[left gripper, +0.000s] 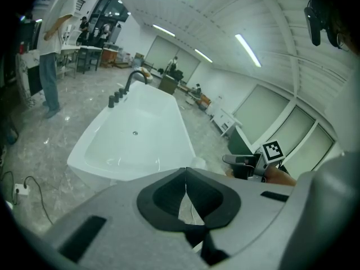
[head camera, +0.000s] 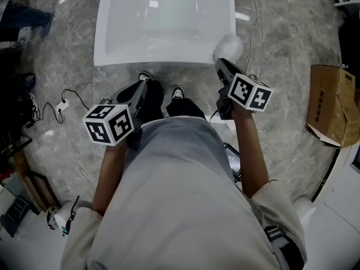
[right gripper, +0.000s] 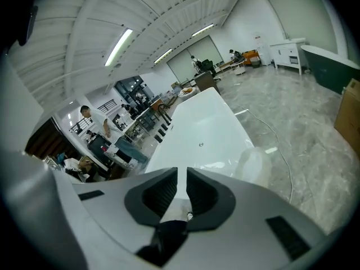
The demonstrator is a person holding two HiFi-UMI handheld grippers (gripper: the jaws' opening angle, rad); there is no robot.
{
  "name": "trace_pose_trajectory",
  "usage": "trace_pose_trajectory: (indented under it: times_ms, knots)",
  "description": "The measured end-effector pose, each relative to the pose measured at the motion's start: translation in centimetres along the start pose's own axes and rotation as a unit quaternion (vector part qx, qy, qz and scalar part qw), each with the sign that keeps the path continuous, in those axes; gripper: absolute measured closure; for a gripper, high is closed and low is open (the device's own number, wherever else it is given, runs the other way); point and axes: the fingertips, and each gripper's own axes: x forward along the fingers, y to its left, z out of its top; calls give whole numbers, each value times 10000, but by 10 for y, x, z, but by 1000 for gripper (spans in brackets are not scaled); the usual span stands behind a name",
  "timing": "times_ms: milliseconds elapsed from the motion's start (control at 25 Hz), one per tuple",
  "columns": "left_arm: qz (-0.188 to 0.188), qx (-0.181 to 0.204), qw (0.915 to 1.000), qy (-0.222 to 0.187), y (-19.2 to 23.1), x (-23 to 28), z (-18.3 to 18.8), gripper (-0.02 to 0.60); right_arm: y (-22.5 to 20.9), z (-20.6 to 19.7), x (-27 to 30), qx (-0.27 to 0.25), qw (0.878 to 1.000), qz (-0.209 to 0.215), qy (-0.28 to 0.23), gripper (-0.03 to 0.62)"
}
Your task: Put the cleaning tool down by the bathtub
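At the near right corner of the bathtub (head camera: pixel 112 58), the cleaning tool (head camera: pixel 232 45), a pale fluffy lump, sits low against the tub's wall, apparently on the floor. I judge the set-down done, so the step in hand is getting clear of it. The right gripper (head camera: pixel 222 65) hangs just behind the tool, jaws nearly together with a slim gap and nothing in it. Next I'd draw that arm straight back without brushing the tool. The right forearm reaches forward and down. The left gripper (head camera: pixel 140 89) hangs low before the body, jaws together, empty.
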Motion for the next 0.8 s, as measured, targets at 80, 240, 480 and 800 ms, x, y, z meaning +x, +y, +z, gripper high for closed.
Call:
trace_pose_trajectory:
  times_ms: [80,240,480,800]
  knots:
    - [24,-16,10000,-72,1,-1,1,575,9,-2,-3,-68,9999,111,31,546]
    - [46,-79,9997,-219,3,-1,6,575,21,-4,-8,-220,9995,227,70,546]
    - [117,-104,9988,-471,10,-2,21,575,48,0,-17,-657,9968,439,110,548]
    - [224,-39,9980,-584,20,-5,29,575,77,7,-26,-1128,9918,594,64,562]
